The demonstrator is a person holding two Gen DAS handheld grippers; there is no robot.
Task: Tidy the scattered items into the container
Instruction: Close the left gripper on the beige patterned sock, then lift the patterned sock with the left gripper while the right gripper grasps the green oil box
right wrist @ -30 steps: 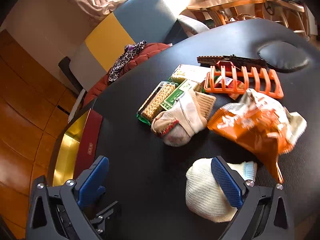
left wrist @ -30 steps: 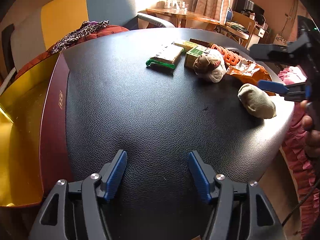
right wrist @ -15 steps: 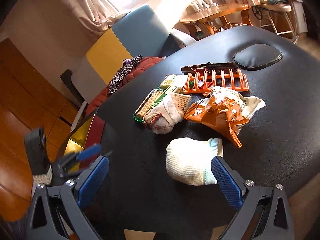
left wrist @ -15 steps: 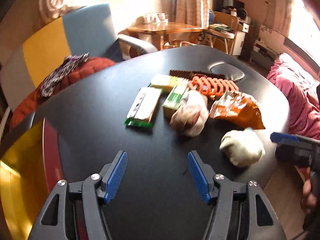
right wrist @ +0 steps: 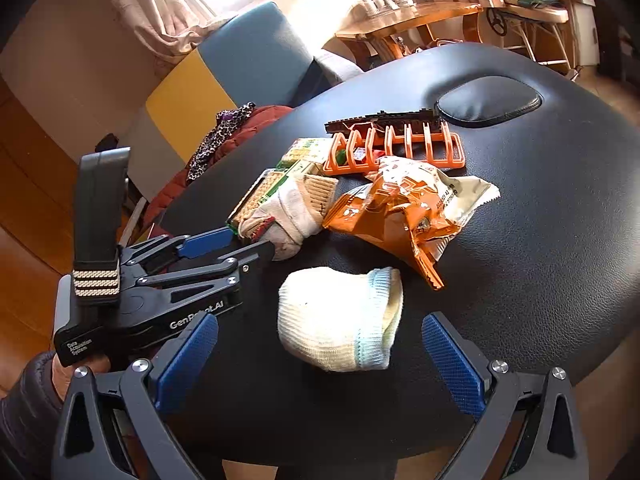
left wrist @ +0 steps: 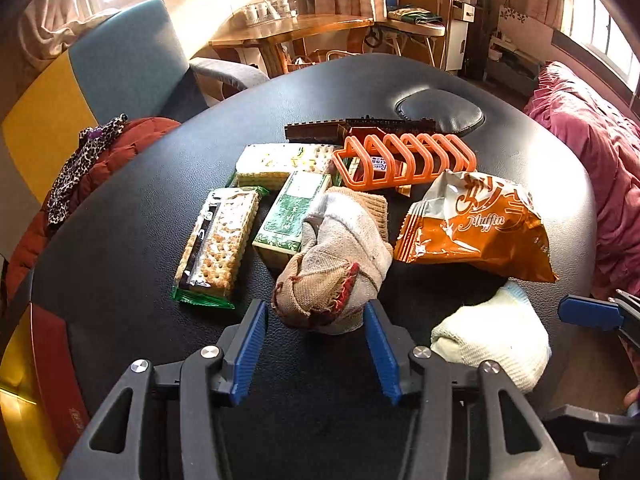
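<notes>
Scattered items lie on the black padded table [left wrist: 140,216]. My left gripper [left wrist: 316,346] is open, its blue pads on either side of the near end of a grey-brown rolled sock [left wrist: 340,256]; it also shows in the right wrist view [right wrist: 240,240]. My right gripper [right wrist: 320,356] is open, with a cream rolled sock [right wrist: 340,316] between its pads, not touching. The cream sock shows in the left wrist view [left wrist: 496,340]. Behind lie an orange muffin bag [left wrist: 476,224], a cracker pack [left wrist: 220,244], a green box [left wrist: 292,212] and a wafer pack [left wrist: 280,160].
An orange plastic rack [left wrist: 404,158] and a dark brown strip [left wrist: 360,126] lie at the back of the pile. A red and gold box [left wrist: 36,380] sits at the table's left edge. A chair with a red jacket [left wrist: 100,152] stands beyond the table.
My left gripper has swung right and forward up to the grey-brown sock, now between its pads. My right gripper has drawn back a little, with the cream sock centred between its pads.
</notes>
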